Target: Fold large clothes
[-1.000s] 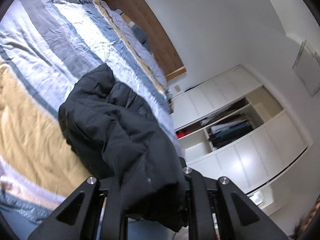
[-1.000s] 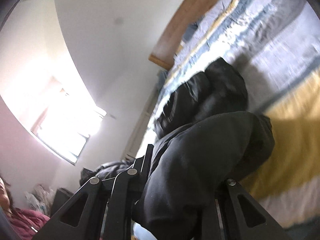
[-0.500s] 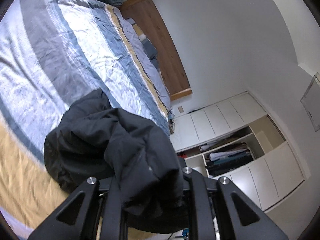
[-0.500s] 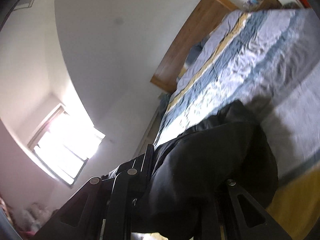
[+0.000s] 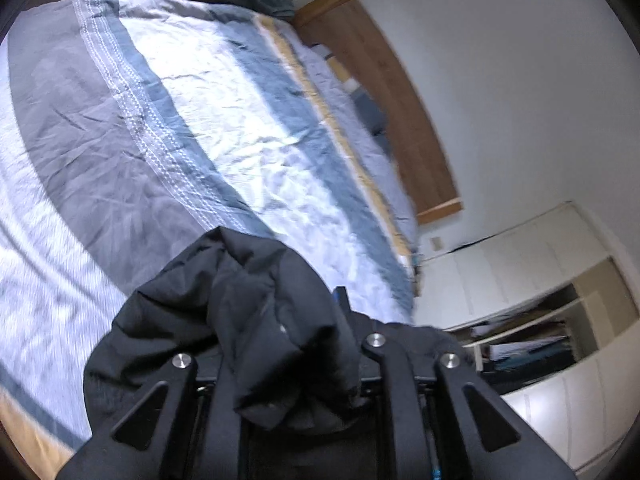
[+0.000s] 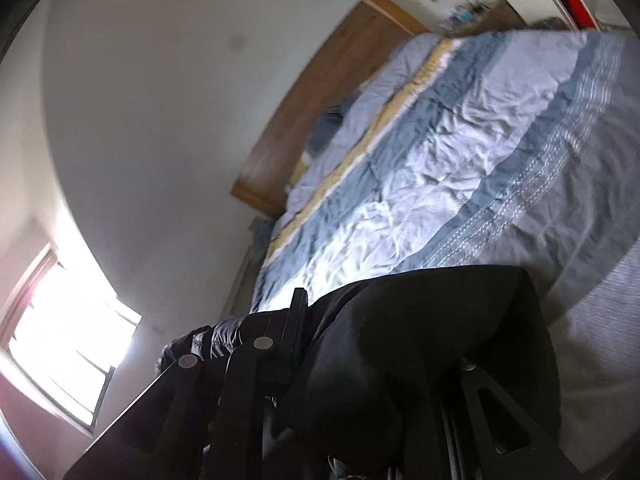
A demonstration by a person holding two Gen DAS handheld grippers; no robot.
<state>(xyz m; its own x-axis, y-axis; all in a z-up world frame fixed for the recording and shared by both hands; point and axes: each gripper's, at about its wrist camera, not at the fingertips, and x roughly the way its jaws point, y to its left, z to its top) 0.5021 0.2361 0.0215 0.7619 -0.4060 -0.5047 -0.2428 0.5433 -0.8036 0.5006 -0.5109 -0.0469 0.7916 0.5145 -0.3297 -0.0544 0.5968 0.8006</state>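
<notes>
A large black padded jacket (image 5: 224, 320) is bunched over my left gripper (image 5: 292, 344), which is shut on its fabric and holds it above the striped bed cover (image 5: 160, 128). The fingertips are hidden under the cloth. In the right wrist view another part of the same black jacket (image 6: 420, 344) drapes over my right gripper (image 6: 372, 356), which is shut on it. The striped bed cover (image 6: 460, 152) lies beyond it. Both views are blurred by motion.
A wooden headboard (image 5: 392, 92) stands at the far end of the bed against a white wall. White wardrobes with open shelves (image 5: 532, 320) stand on the right. A bright window (image 6: 60, 340) is at the left in the right wrist view.
Both grippers have lifted the jacket off the bed and moved it toward the headboard. Less of the jacket rests on the cover, and more of the bed shows.
</notes>
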